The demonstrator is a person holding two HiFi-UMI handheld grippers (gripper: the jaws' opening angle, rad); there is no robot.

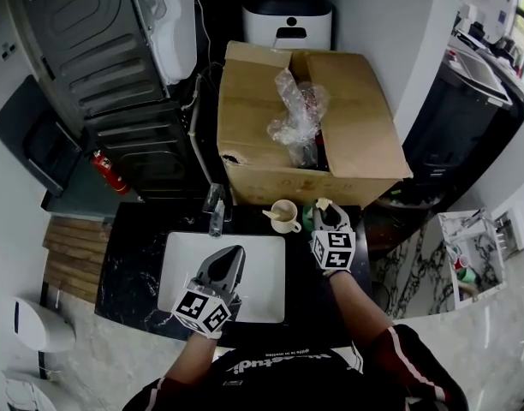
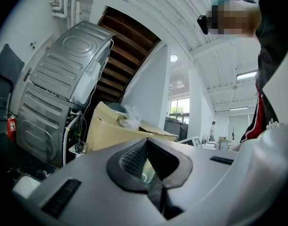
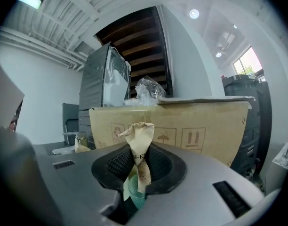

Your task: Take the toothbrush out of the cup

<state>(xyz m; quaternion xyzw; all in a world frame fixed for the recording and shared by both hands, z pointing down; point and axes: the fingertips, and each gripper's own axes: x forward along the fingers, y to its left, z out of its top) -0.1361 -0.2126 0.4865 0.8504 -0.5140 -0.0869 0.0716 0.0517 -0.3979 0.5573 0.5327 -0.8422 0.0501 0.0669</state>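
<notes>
My right gripper (image 1: 325, 210) is at the back of the black counter, shut on a beige paper-wrapped item (image 3: 139, 149) that stands upright between its pads; its crumpled top (image 1: 323, 202) pokes above the jaws. A green round thing (image 3: 134, 192) shows just below the jaws, also seen as a green patch (image 1: 308, 215) left of the gripper; I cannot tell whether it is a cup. A cream mug (image 1: 285, 217) with a stick-like piece jutting left stands beside it. My left gripper (image 1: 235, 255) hovers over the sink, shut with nothing in it (image 2: 147, 145).
A white sink basin (image 1: 181, 272) is set in the black counter, with a chrome faucet (image 1: 216, 209) behind it. A large open cardboard box (image 1: 262, 144) with crumpled plastic stands right behind the counter. A grey appliance (image 1: 91, 50) and a red extinguisher (image 1: 108, 174) are at the left.
</notes>
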